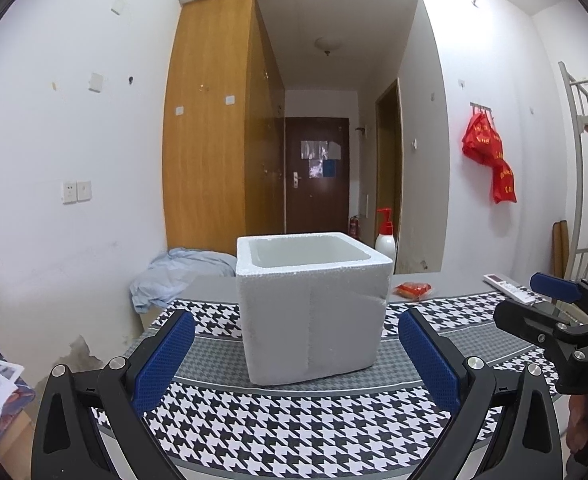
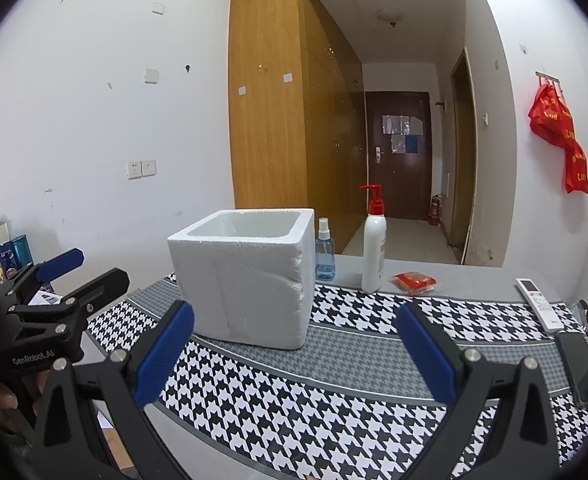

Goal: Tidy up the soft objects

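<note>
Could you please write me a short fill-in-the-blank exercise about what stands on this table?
1. The white foam box stands on a cloth with a black-and-white ____ pattern.
2. The white pump bottle has a ____ pump.
3. Both the left gripper and the right gripper are ____.
4. The spray bottle holds ____ liquid.

Missing words: houndstooth; red; open; blue
</note>
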Available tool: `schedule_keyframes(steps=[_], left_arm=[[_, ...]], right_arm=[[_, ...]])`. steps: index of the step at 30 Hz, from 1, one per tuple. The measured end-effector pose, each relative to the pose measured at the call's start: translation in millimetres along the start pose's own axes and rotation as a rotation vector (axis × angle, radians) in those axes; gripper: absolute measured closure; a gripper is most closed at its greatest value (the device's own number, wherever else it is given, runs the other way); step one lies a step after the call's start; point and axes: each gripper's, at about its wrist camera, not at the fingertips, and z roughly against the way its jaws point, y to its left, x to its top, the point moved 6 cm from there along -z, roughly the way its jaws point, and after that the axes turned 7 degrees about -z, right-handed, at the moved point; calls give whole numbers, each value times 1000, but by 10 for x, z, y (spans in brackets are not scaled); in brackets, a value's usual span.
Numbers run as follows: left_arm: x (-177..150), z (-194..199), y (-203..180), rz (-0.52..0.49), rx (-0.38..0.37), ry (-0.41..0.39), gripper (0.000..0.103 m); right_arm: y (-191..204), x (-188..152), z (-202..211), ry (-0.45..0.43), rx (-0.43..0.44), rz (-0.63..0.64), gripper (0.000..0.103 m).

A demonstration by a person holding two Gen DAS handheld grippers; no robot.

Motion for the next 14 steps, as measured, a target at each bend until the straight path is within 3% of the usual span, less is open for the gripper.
schedule_keyframes(steps=[14], left_arm=[[-37, 6, -35, -12, -5, 9, 1]], right_arm=[[-20, -5, 15, 2, -7, -2, 1]])
